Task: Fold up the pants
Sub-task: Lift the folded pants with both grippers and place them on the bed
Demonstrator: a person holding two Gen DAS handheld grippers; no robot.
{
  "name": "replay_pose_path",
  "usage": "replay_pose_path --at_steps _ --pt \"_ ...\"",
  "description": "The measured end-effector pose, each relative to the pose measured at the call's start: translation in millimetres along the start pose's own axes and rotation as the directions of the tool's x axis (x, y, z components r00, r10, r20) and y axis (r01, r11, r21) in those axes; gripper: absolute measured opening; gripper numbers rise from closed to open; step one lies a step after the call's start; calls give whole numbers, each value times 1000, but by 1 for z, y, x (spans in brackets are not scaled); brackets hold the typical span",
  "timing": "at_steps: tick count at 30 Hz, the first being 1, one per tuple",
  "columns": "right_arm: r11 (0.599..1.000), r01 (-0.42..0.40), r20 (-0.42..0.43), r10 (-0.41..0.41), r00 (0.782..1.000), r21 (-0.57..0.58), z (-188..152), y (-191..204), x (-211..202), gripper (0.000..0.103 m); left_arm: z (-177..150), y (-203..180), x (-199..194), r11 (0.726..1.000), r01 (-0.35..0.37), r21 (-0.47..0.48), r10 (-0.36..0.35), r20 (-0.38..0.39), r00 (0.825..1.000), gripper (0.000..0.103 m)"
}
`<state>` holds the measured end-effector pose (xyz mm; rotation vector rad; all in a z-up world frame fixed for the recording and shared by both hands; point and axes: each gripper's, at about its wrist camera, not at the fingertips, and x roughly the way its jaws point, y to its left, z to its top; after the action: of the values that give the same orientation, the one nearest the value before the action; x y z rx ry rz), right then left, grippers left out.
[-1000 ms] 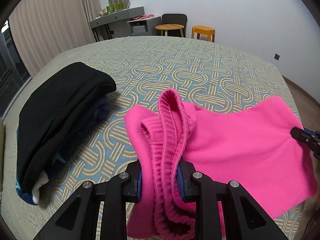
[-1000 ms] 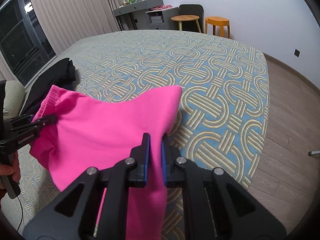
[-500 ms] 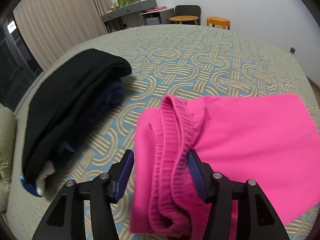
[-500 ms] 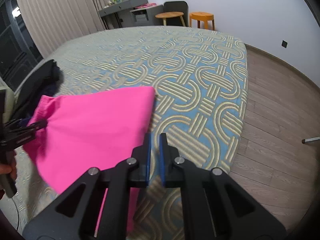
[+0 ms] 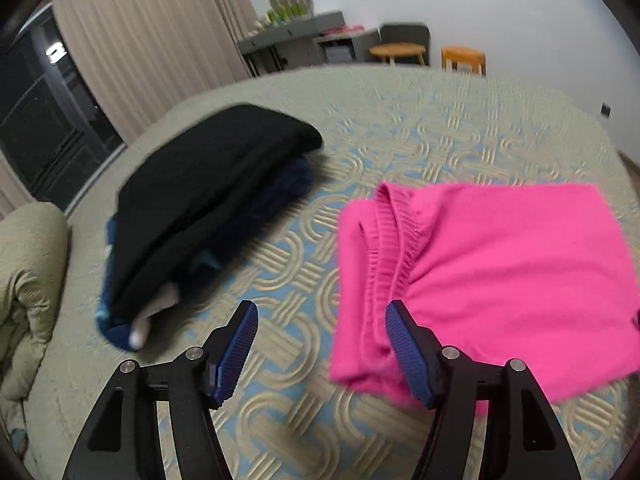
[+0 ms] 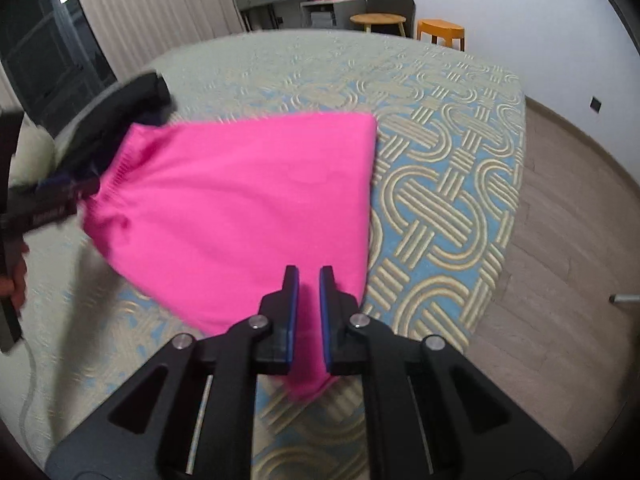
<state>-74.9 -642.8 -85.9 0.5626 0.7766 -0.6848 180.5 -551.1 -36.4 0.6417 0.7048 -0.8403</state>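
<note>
1. Since a second ago the left gripper (image 5: 320,348) has let go of the waistband: its jaws are opening, wide apart now, with only bedspread between them and the pink pants (image 5: 480,272) just right of its right pad.
2. Bedspread (image 6: 440,184), patterned, carries the pants lying flat on its near right part; earlier they hung bunched.
3. Dark folded clothes (image 5: 208,208) lie left of the pants, blurred, their lower layers hard to tell apart.
4. Right gripper (image 6: 306,280) points steeply down, jaws nearly closed and pinching the pants' near corner.
5. A hand (image 6: 14,276) at the left edge is cut off.
</note>
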Motion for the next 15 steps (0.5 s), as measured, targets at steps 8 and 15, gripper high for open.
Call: replay_pose_path --at_steps 8,15 --pt "996 -47 61 52 997 -81 -18 41 -59 12 -47 28 -102 987 131 -92 -121 107 987 72" --pt "992 -61 57 68 996 -112 -39 88 -95 17 -102 33 -157 976 150 -158 -134 109 985 79"
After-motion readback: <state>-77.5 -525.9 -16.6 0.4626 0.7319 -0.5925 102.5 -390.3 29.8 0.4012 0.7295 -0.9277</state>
